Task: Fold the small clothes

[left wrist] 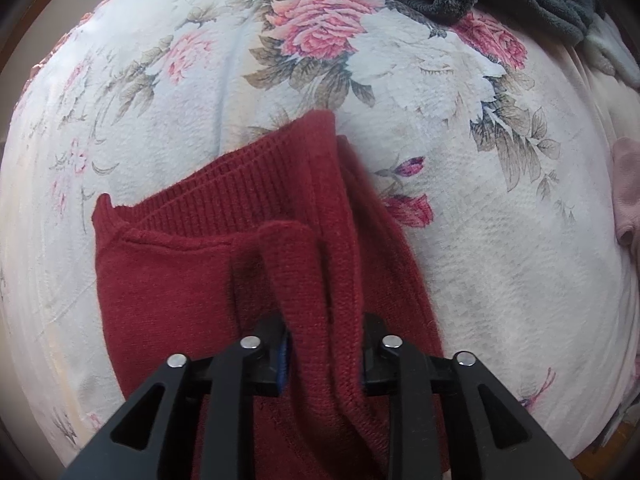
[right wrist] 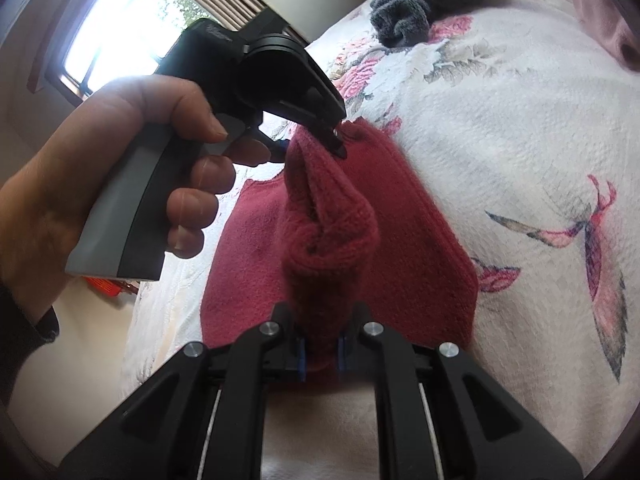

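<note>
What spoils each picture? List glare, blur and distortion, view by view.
Left wrist view: fisheye bulges the floral quilted bedspread; light is soft and even, with no glare; the dark red knitted garment is sharp, while the left gripper looks slightly soft. Right wrist view: the bright window is blown out, the hand is backlit, and the edges curve.

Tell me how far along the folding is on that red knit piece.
Done: the red knit garment lies partly doubled over on the floral bedspread.
In hand: the left gripper and the right gripper each pinch a raised fold of it, jaws shut.
Left: laying that fold down flat, then the grey fleece item waiting unfolded at the far edge.
</note>
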The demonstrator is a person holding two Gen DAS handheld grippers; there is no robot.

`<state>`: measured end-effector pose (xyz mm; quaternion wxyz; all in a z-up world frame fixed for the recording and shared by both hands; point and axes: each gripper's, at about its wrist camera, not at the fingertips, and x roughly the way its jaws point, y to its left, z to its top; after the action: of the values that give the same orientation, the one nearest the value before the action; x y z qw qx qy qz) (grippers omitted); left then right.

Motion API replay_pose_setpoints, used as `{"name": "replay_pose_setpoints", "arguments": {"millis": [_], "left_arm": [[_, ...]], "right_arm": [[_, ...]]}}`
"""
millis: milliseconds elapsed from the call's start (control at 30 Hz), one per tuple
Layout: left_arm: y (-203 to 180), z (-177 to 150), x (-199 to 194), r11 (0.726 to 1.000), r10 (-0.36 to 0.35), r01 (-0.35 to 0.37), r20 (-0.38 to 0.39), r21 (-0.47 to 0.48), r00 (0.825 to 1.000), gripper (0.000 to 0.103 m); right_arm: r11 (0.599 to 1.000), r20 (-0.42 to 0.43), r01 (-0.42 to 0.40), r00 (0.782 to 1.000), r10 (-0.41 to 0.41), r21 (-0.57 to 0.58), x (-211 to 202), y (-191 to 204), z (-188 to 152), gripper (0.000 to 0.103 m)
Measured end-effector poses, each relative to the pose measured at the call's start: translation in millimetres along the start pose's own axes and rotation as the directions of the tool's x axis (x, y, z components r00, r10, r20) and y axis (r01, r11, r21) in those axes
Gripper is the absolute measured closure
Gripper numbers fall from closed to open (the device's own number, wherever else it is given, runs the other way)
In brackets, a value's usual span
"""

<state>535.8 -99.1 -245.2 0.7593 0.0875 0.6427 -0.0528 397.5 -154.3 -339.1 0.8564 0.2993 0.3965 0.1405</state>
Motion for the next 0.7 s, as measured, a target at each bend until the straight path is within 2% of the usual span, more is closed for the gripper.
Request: {"name": "replay_pose_setpoints", "arguments": {"millis": [167, 267, 333, 467, 600, 700], "left_arm": [[8.7, 0.5, -17.0, 0.995, -0.098, 0.100, 0.065, -0.026, 0.993, 0.056], [20.2, -2.9, -35.8, 0.988, -0.147, 0.151, 0.132, -0.017, 0.980, 0.053], [31.5, -6.8, -45.9, 0.984, -0.171, 0.176, 0.160, -0.017, 0.972, 0.052], [59.8, -19.3, -55.7, 0.971, -0.225, 0.237, 0.186, -0.045, 0.957, 0.049], [85.4, -47.0, -58.4, 0.940, -0.318, 0.336, 0.204, -0.061, 0.926, 0.046], [99.4, -78.4, -57.4, 0.896, -0.421, 0.441, 0.205, -0.060, 0.884, 0.045]], "right_arm": [[0.996, -0.027, -0.023, 0.999, 0.025, 0.086, 4.8, -19.2, 1.1, 0.090], [0.990, -0.039, -0.015, 0.999, 0.020, 0.138, 7.5, -31.7, 2.6, 0.078], [0.987, -0.041, -0.012, 0.999, 0.019, 0.159, 7.6, -37.4, 2.8, 0.066], [0.982, -0.042, -0.029, 0.998, 0.038, 0.189, 8.2, -45.4, 4.3, 0.060], [0.975, -0.046, -0.058, 0.997, 0.069, 0.214, 8.9, -51.9, 5.0, 0.050], [0.961, -0.049, -0.114, 0.990, 0.130, 0.252, 8.9, -59.3, 5.0, 0.042]]}}
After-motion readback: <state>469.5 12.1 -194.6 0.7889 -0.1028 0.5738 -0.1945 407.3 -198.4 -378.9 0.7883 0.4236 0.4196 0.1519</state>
